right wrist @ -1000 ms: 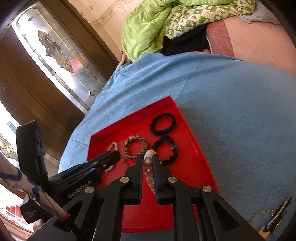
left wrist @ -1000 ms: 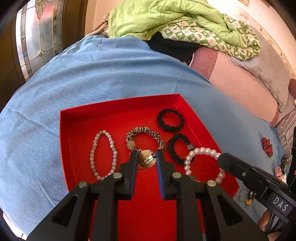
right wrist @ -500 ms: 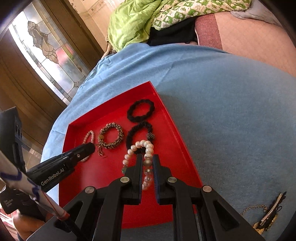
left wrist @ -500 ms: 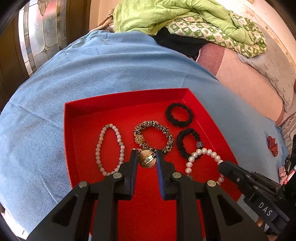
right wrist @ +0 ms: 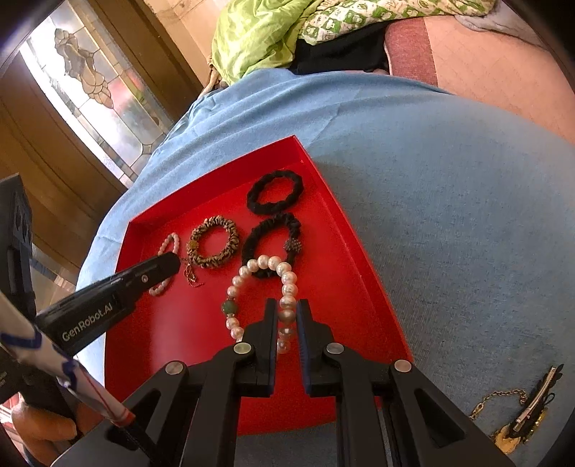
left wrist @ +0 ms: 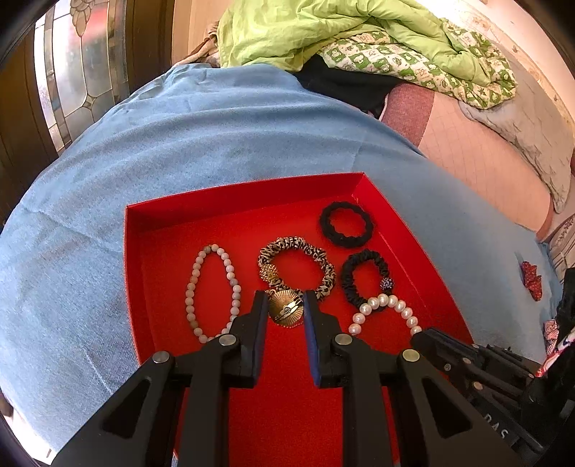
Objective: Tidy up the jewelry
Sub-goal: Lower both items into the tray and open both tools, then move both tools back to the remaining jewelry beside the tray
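A red tray (left wrist: 201, 204) (right wrist: 363, 251) lies on a blue cloth. In it are a pale bead bracelet (left wrist: 230, 273), a leopard scrunchie (left wrist: 320, 258), two black scrunchies (left wrist: 345, 222) (left wrist: 363, 262) and a white pearl bracelet (left wrist: 388, 301) (right wrist: 287, 276). My left gripper (left wrist: 285, 309) is shut on a gold fan pendant (left wrist: 285, 309) with a chain, low over the tray. My right gripper (right wrist: 286, 312) is shut on the near side of the pearl bracelet, which rests on the tray floor.
Red bows (left wrist: 530, 278) and small items lie on the blue cloth (left wrist: 215, 143) right of the tray. A gold chain and hair clip (right wrist: 528, 406) lie near the right gripper. Green bedding (left wrist: 323, 32) is piled behind. A stained-glass door (right wrist: 93, 82) stands at left.
The right gripper has lowered the pearl bracelet onto the tray floor beside the beaded black scrunchie. The left gripper has moved slightly with the pendant still in it.
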`<state>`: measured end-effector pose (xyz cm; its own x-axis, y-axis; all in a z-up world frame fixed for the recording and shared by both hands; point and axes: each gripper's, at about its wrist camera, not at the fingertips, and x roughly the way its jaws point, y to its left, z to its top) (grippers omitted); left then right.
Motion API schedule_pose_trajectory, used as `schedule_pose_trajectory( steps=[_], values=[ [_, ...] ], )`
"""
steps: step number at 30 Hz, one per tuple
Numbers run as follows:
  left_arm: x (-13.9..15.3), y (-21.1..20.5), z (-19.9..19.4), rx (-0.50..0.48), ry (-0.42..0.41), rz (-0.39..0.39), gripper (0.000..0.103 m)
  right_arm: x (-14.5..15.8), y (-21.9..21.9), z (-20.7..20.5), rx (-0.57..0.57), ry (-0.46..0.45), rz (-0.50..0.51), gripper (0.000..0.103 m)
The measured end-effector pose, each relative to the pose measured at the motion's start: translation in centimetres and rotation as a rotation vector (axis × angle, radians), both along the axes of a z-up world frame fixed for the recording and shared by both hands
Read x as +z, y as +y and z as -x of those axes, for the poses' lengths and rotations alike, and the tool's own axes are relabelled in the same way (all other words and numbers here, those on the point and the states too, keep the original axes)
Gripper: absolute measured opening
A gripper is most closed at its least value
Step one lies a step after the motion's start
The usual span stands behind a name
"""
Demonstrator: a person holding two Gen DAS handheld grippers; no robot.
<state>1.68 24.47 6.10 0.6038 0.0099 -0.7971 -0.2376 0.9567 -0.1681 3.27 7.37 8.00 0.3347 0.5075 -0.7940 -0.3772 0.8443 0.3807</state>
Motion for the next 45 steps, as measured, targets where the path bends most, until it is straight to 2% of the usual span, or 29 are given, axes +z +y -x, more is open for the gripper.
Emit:
schedule_pose_trajectory(
  steps=[3, 9, 14, 19, 28, 36, 45],
  values=[
    [0.1, 0.0, 0.1, 0.003, -0.002, 0.001, 0.019, 0.6, -0.2, 0.3, -0.003, -0.017, -0.002, 0.024],
    [0.7, -0.5, 0.3, 0.009, -0.025, -0.037, 0.02, 2.1, -0.8, 0.8, -0.007, -0.053, -0.007, 0.024],
    [1.5, -1.2, 0.6, 0.005, -0.056, -0.071, 0.03, 3.5, -2.2, 1.8, -0.013, -0.08, -0.023, 0.024],
    [1.8, -1.9, 0.5, -0.007, -0.067, -0.091, 0.03, 4.6, -4.4, 2.6, -0.027, -0.095, -0.045, 0.024],
    [2.1, -3.9, 0.2, -0.041, -0.087, -0.137, 0.03, 6.1, -10.0, 4.2, -0.081, -0.128, -0.065, 0.024],
    [2.4, -6.1, -0.1, -0.078, -0.104, -0.163, 0.03, 5.5, -15.0, 4.4, -0.153, -0.114, -0.073, 0.025],
    [3.3, -10.6, 0.1, -0.191, -0.162, -0.174, 0.03, 3.8, -23.9, 3.6, -0.362, -0.064, -0.095, 0.025]
  ],
)
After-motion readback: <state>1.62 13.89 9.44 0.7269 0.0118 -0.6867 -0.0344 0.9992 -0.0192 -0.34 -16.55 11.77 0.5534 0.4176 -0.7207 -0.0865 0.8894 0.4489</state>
